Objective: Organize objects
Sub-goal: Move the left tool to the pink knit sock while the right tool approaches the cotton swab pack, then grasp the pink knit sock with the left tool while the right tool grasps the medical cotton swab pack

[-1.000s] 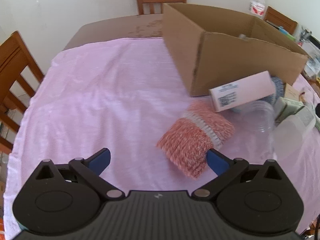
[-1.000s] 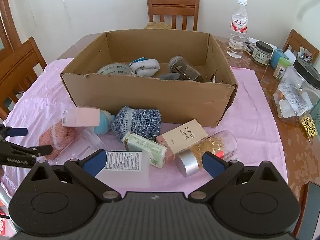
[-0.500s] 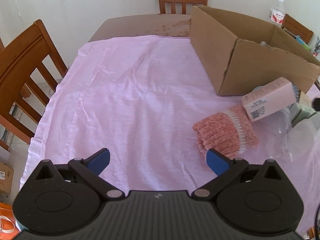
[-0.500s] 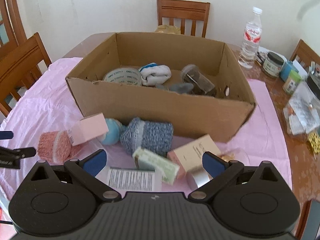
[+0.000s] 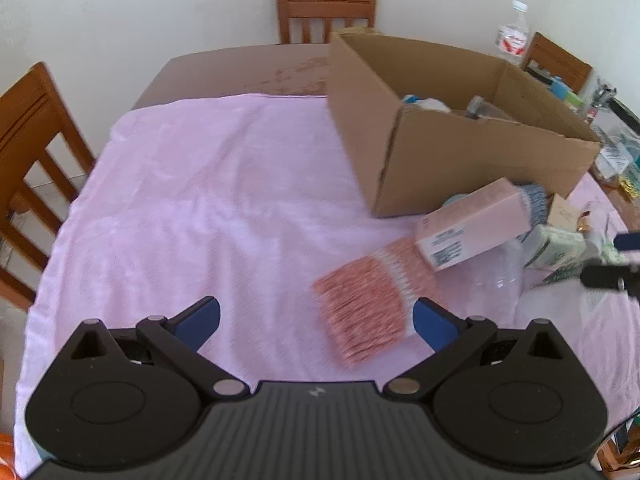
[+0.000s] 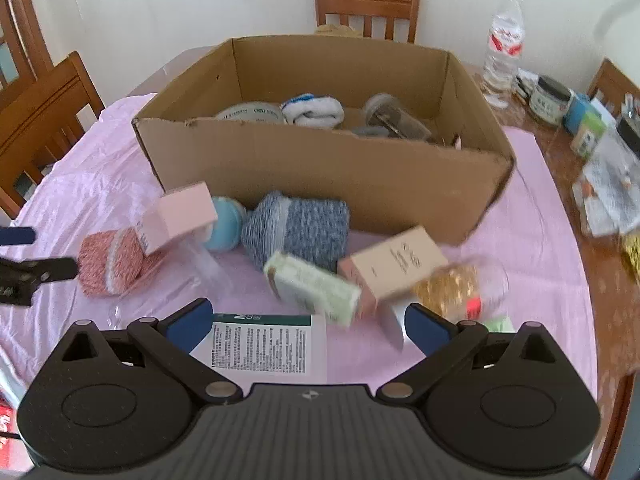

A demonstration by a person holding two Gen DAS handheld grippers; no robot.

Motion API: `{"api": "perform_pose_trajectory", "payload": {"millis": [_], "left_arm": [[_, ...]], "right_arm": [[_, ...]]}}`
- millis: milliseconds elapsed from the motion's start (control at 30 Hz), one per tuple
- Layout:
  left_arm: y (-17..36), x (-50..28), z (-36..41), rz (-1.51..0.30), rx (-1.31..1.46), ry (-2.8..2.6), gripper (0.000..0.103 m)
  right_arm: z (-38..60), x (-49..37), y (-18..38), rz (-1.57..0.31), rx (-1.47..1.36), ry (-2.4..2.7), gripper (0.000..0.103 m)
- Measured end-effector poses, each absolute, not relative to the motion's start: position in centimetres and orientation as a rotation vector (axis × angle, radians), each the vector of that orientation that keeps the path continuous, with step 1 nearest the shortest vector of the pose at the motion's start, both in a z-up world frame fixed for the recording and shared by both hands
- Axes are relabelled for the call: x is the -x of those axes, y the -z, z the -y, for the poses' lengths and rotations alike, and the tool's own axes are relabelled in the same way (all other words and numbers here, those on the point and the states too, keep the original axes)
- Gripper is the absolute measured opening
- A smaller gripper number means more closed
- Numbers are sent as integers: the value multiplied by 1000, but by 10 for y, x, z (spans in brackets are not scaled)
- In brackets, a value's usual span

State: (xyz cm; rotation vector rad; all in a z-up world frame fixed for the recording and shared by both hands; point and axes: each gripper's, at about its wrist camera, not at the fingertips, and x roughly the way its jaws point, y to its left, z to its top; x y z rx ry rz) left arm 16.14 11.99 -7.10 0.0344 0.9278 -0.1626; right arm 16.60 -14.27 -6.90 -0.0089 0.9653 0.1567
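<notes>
An open cardboard box stands on the pink cloth and holds a tape roll, a white sock and a jar. In front of it lie a pink knitted roll, a pink carton, a blue knitted roll, a green-white pack, a beige carton and a jar of gold items. My left gripper is open and empty, just left of the pink knitted roll. My right gripper is open and empty above a printed white packet.
Wooden chairs stand at the left and far side of the table. A water bottle, jars and small clutter sit on the bare table to the right of the box. The pink cloth stretches left of the box.
Both grippers have shifted view: the left swung back toward the pink knitted roll, which now sits close by its right finger. The right moved in closer over the objects. Both stay open.
</notes>
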Motion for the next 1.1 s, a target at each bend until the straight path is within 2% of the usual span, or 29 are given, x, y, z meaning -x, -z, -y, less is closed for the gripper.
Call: {"api": "perform_pose_trajectory", "payload": {"millis": [400, 867, 1100], "left_arm": [[102, -192, -86, -962, -47, 191, 102], [104, -170, -114, -963, -146, 222, 102], [113, -173, -105, -977, -137, 216, 102]], "right_arm": [[162, -132, 81, -1026, -33, -100, 103], [153, -125, 80, -1008, -55, -207, 103], [127, -128, 96, -1037, 48, -259, 103]]}}
